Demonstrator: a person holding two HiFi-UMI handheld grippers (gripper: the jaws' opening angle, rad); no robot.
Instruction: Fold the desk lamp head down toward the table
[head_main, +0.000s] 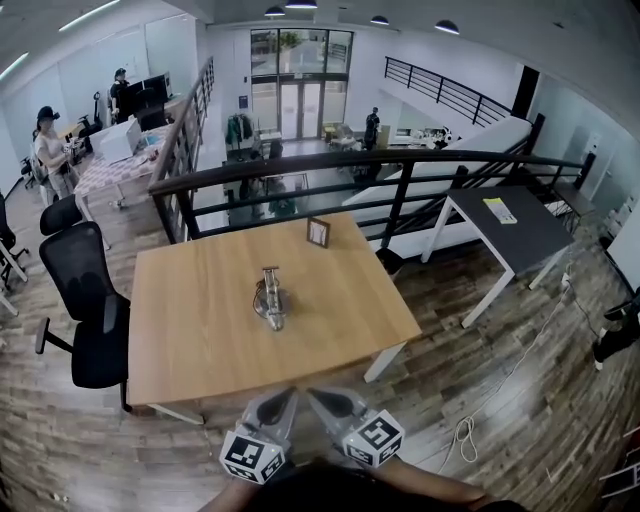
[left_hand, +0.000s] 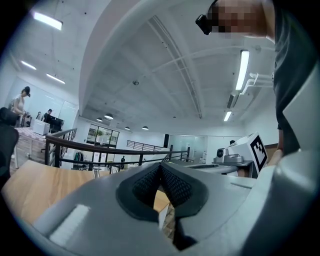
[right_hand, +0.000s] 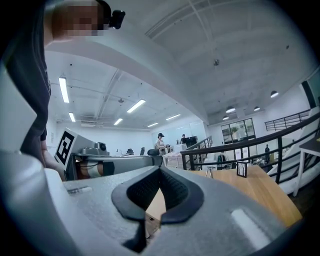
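Note:
A small silvery desk lamp (head_main: 271, 298) stands near the middle of the light wooden table (head_main: 190, 330). Its parts are too small to tell how the head is set. Both grippers hover side by side just off the table's near edge, well short of the lamp and pointing toward it. My left gripper (head_main: 284, 396) (left_hand: 160, 167) is shut, its dark pads meeting at the tips with nothing between them. My right gripper (head_main: 316, 394) (right_hand: 160, 171) is shut and empty too. Each gripper shows in the other's view beside it.
A small picture frame (head_main: 318, 232) stands at the table's far edge. A black office chair (head_main: 85, 300) sits at the left side. A dark railing (head_main: 400, 165) runs behind the table, with a grey table (head_main: 510, 225) to the right. A cable (head_main: 462, 432) lies on the floor.

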